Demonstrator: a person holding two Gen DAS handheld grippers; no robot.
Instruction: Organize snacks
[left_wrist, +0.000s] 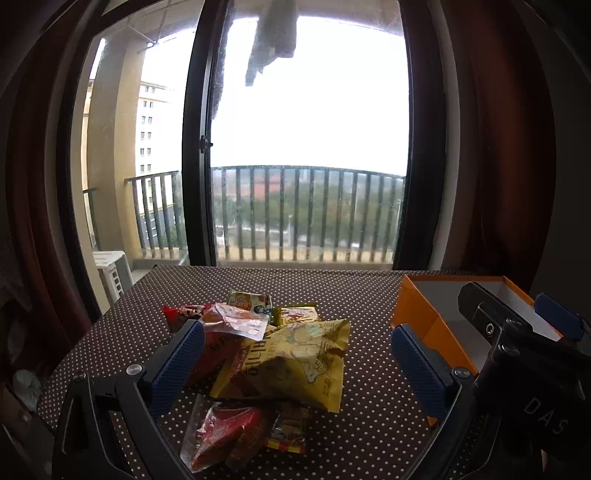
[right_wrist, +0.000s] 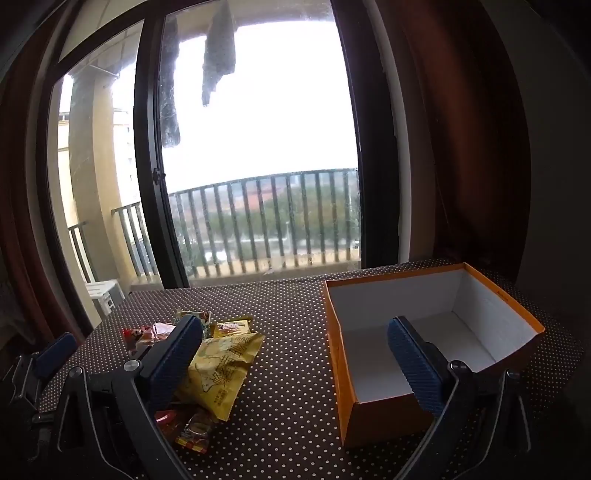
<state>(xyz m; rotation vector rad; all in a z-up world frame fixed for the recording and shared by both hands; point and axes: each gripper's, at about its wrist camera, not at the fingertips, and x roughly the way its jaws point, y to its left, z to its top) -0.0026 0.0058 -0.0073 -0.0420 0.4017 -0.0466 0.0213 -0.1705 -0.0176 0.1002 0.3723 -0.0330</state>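
Observation:
A pile of snack packets lies on the dotted tablecloth (left_wrist: 332, 291). A large yellow bag (left_wrist: 295, 363) lies on top, with red packets (left_wrist: 225, 432) in front of it and small packets (left_wrist: 251, 301) behind. An orange box (right_wrist: 424, 332) with a white, empty inside stands to the right; it also shows in the left wrist view (left_wrist: 417, 314). My left gripper (left_wrist: 295, 354) is open above the pile, its jaws on either side of the yellow bag. My right gripper (right_wrist: 295, 350) is open between the pile (right_wrist: 218, 369) and the box, holding nothing.
The table stands against a glass balcony door (left_wrist: 306, 147) with a railing (left_wrist: 306, 214) outside. Dark red curtains (left_wrist: 498, 147) hang at both sides. A white unit (left_wrist: 112, 273) sits on the balcony floor to the left.

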